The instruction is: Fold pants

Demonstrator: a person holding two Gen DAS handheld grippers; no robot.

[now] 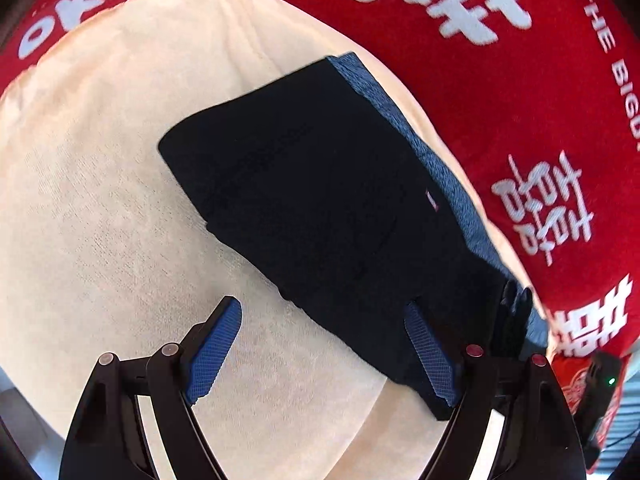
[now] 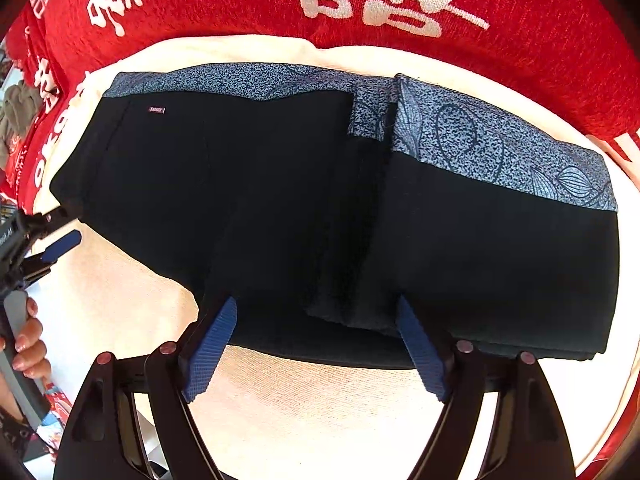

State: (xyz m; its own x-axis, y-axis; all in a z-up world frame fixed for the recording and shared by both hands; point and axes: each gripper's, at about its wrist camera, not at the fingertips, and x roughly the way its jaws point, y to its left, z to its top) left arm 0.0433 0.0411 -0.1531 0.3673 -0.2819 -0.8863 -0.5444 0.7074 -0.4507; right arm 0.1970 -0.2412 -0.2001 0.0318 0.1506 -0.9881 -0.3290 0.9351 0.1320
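Red cloth (image 2: 520, 20) with white lettering lies under a cream towel (image 1: 100, 200) — on it rest the folded black pants (image 2: 280, 200), blue-patterned waistband (image 2: 480, 140) showing. Left gripper (image 1: 326, 344) and right gripper (image 2: 316, 338) both gape wide, holding nothing.

The left black two-finger gripper with blue ribbed pads (image 1: 322, 346) has its jaws spread wide, fingers angled outward, with nothing between them. The right black two-finger gripper with blue ribbed pads (image 2: 316, 346) is likewise spread wide and grips nothing. In the right wrist view, the person's bare left hand (image 2: 28, 346) wraps the grey handle of the left gripper.
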